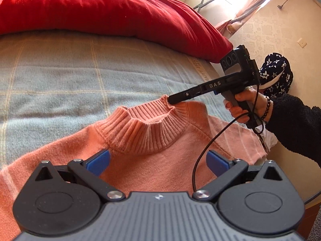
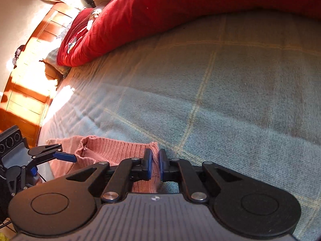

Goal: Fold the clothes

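A salmon-pink knit sweater (image 1: 152,160) with a ribbed turtleneck collar (image 1: 148,130) lies flat on the blue checked bedspread (image 1: 60,76). My left gripper (image 1: 158,161) hovers open over the sweater's chest, just below the collar, blue pads wide apart. In the left wrist view a hand holds my right gripper (image 1: 170,100), whose tip pinches the collar's far right rim. The right wrist view shows that gripper (image 2: 154,165) shut on the ribbed collar (image 2: 112,150), pink knit squeezed between the blue pads (image 2: 148,164). At the left edge of that view the left gripper (image 2: 58,158) stands open.
A big red duvet (image 1: 100,10) is heaped along the far side of the bed. A wooden headboard (image 2: 26,92) stands at the left of the right wrist view. A star-patterned slipper (image 1: 276,72) rests by the wall. A black cable (image 1: 204,146) hangs from the right gripper.
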`<state>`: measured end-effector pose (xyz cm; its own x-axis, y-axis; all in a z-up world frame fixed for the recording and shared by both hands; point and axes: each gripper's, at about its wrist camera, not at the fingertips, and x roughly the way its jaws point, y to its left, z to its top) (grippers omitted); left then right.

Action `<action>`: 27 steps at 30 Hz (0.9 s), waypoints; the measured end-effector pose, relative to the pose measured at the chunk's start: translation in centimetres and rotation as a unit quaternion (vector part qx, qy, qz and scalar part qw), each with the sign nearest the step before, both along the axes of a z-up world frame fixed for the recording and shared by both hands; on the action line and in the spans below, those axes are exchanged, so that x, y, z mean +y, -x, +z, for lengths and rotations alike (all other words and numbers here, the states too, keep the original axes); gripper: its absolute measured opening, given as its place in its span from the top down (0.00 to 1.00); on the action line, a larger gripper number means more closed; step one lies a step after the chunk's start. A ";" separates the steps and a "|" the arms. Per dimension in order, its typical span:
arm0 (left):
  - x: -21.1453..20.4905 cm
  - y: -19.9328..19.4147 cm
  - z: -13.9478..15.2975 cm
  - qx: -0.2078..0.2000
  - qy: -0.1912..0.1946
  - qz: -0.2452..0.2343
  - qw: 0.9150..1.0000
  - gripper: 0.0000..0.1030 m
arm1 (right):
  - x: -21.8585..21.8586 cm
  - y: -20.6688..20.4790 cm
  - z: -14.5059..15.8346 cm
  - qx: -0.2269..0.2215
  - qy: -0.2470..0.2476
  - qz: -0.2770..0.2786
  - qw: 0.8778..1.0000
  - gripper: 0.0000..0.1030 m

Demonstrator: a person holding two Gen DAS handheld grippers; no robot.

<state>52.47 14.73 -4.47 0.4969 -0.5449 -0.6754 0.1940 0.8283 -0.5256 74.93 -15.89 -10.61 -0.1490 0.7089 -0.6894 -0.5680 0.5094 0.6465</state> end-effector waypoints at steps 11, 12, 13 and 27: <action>1.4 0.6 0.2 0.008 -0.017 0.035 0.999 0.02 | -3.9 3.5 5.3 -0.048 -0.056 -0.034 0.997 0.79; 1.4 0.7 0.1 0.009 -0.020 0.035 0.999 0.02 | -4.1 4.4 5.6 -0.052 -0.053 -0.019 0.997 0.79; 1.3 0.9 0.0 0.009 -0.024 0.033 0.999 0.02 | -4.2 5.1 5.5 -0.054 -0.044 -0.004 0.998 0.78; 2.0 -0.3 1.5 -0.022 -0.078 0.015 0.997 0.02 | -2.9 9.4 2.8 -0.047 -0.024 -0.059 0.997 0.65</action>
